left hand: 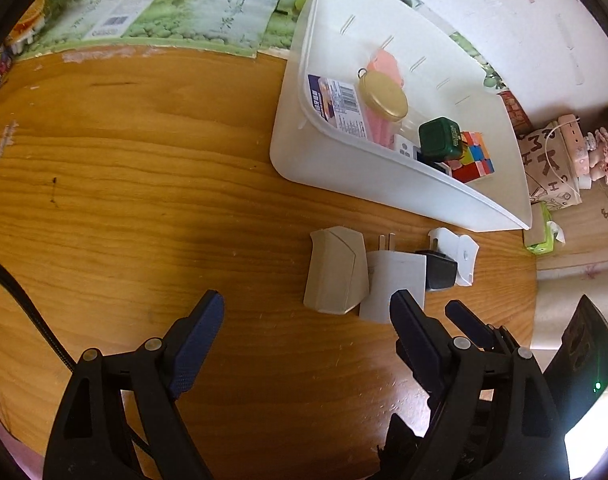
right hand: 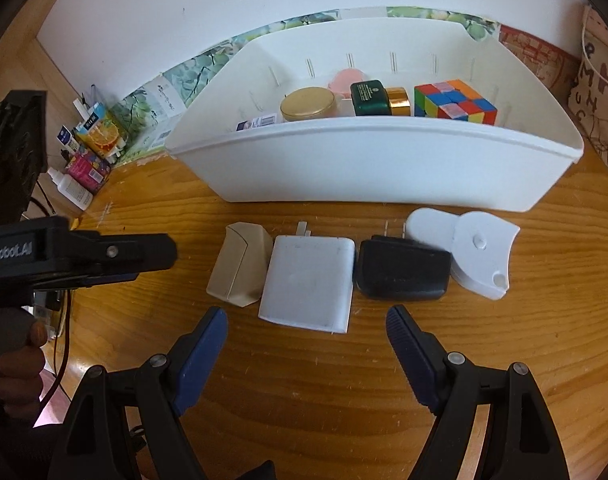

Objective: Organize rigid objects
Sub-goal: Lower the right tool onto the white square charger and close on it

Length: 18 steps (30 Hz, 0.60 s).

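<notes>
Four items lie in a row on the wooden table in front of a white bin point(right hand: 376, 148): a beige box point(right hand: 240, 264), a white charger point(right hand: 310, 280), a black charger point(right hand: 402, 274) and a white plastic piece point(right hand: 472, 250). My right gripper point(right hand: 306, 320) stands open just short of the white charger, nothing between its fingers. My left gripper point(left hand: 308, 312) is open too, hovering close before the beige box point(left hand: 336, 276) and white charger point(left hand: 396, 280). The bin point(left hand: 344, 168) holds a gold tin point(left hand: 384, 94), a green jar point(left hand: 440, 140) and a colour cube point(left hand: 474, 158).
Small bottles and cartons point(right hand: 92, 148) crowd the table's back left corner. A printed paper bag point(right hand: 600, 92) stands right of the bin. A green tissue pack point(left hand: 542, 236) sits near the table's right edge. A person's hand point(right hand: 16, 360) holds the left gripper's handle.
</notes>
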Available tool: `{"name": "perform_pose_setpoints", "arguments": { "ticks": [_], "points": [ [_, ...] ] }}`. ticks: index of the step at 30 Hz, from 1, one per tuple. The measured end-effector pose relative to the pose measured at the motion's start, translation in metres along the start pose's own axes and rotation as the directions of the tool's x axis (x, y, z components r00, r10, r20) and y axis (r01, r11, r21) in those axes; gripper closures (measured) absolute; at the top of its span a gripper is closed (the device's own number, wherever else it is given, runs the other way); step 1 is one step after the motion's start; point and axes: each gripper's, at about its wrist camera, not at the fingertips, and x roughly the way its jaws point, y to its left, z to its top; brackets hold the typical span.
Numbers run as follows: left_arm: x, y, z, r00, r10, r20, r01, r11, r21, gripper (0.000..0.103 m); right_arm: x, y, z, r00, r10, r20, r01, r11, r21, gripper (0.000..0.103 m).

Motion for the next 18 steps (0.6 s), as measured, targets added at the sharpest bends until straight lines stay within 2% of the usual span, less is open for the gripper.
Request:
{"name": "perform_pose_setpoints", "arguments": {
  "ticks": [18],
  "points": [
    [0.037,-0.003,0.02,0.997,0.014,-0.073,-0.014,1.0,0.004,0.017,0.02,-0.001,0.012,1.0,0.008,-0.009,-0.008,1.0,-0.025,0.035]
  ]
}}
